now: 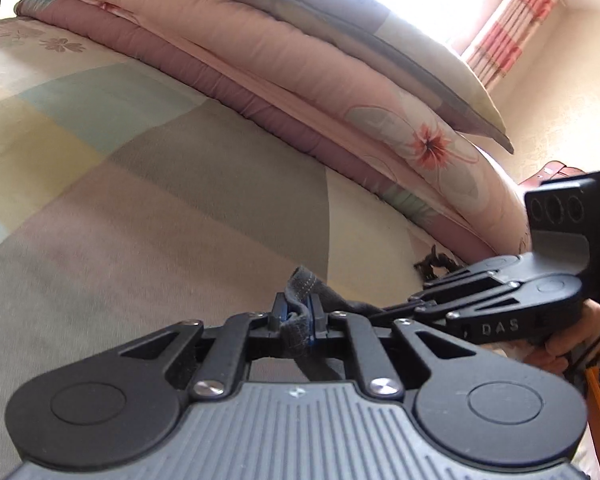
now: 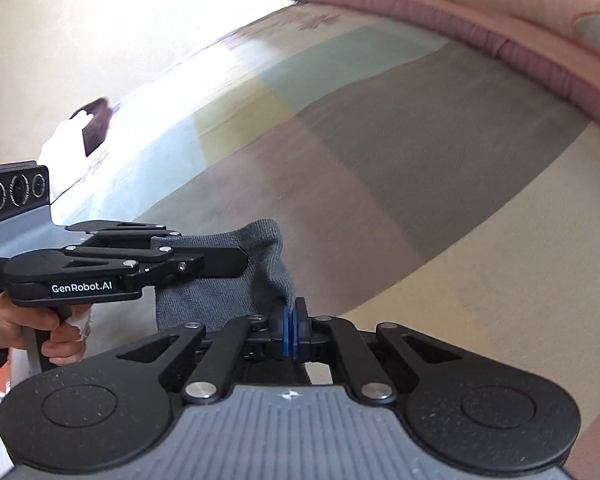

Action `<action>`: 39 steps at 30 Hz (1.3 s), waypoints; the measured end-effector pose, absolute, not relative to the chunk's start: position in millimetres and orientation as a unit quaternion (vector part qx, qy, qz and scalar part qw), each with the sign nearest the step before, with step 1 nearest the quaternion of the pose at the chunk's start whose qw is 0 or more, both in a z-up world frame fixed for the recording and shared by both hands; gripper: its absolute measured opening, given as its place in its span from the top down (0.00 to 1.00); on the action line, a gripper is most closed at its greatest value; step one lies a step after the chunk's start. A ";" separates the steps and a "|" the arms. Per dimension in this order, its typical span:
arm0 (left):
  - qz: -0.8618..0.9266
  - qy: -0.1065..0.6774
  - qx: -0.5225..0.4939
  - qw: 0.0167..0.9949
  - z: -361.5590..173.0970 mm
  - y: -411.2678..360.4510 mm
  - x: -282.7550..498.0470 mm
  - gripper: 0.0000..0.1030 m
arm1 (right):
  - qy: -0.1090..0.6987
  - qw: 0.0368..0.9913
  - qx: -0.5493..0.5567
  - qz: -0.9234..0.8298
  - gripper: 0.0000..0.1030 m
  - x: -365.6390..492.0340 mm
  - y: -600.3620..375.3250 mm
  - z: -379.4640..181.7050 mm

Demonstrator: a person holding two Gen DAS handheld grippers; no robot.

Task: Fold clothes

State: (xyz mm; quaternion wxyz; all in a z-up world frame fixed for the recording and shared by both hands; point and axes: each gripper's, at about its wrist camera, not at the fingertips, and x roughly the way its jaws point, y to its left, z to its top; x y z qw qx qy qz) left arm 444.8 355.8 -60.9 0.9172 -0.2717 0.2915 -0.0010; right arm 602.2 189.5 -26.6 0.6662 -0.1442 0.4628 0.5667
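Mid-fold: grey garment pinched in left gripper and right gripper, lifted above bedsheet; next, probably laid flat and halved

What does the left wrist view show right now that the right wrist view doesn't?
Only the left wrist view shows the pillow stacked on the folded quilt, the striped curtain by the bright window, and the left gripper shut on the grey garment.

Only the right wrist view shows a dark item at the far edge of the bed.

Both show the patchwork bedsheet, the quilt's edge, and the garment held between both grippers.
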 end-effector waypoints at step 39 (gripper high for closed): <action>-0.158 0.412 -0.059 0.895 -40.2 242.3 411.9 0.79 | 0.497 0.716 -0.283 0.401 0.90 520.1 -35.1 -69.3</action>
